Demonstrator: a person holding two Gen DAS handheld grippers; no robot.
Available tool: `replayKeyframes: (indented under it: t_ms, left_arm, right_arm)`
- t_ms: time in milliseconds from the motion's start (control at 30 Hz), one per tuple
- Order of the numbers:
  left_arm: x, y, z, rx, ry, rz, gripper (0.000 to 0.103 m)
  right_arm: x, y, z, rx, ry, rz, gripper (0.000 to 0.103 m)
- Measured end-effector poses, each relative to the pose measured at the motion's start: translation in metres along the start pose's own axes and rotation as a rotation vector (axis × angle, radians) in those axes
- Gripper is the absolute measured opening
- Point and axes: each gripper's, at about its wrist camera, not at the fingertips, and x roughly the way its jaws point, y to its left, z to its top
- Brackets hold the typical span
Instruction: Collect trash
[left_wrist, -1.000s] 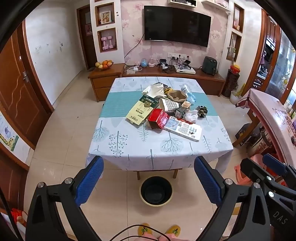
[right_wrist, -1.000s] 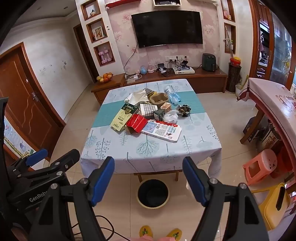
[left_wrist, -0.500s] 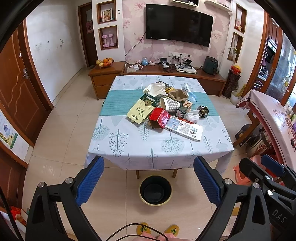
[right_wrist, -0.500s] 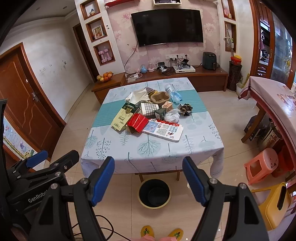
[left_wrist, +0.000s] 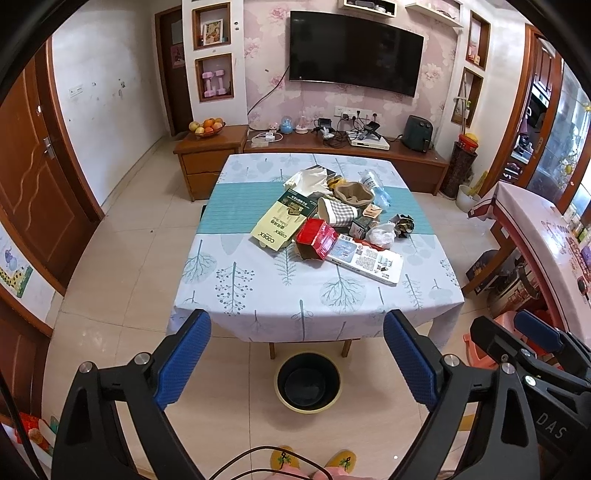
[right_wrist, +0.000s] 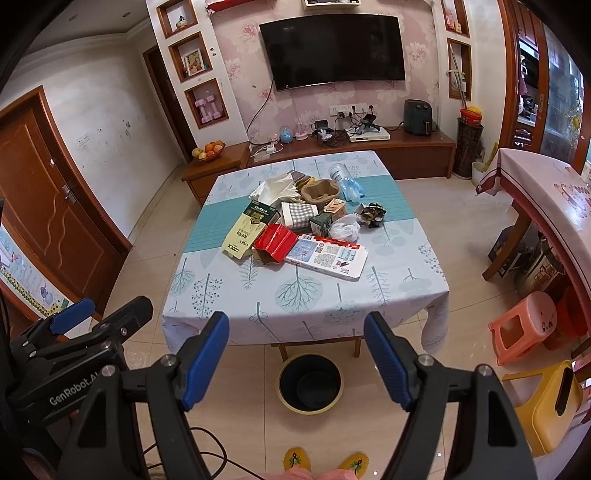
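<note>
A heap of trash lies in the middle of the table: a yellow-green flat box, a red carton, a long white printed box, a checked cup, a crumpled plastic bag and a blue plastic bottle. On the floor by the table's near edge stands a black bin with a pale rim. My left gripper and right gripper both hang open and hold nothing, well short of the table. In the right wrist view the same heap and bin show.
A second table stands at the right, with a pink stool and a yellow stool beside it. A low wooden cabinet and TV line the far wall. The person's slippered feet show at the bottom edge.
Both views have shifted very slightly; the table and trash sit a touch lower in the frames. Neither gripper's jaws have moved.
</note>
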Motion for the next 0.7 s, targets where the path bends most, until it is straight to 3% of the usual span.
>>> replayKeyframes:
  t_ms: [700]
  left_arm:
    - [0.0029, 0.0005, -0.0082, 0.013, 0.027, -0.005, 0.093]
  right_arm:
    - [0.0014, 0.0014, -0.0038, 0.007, 0.007, -0.005, 0.073]
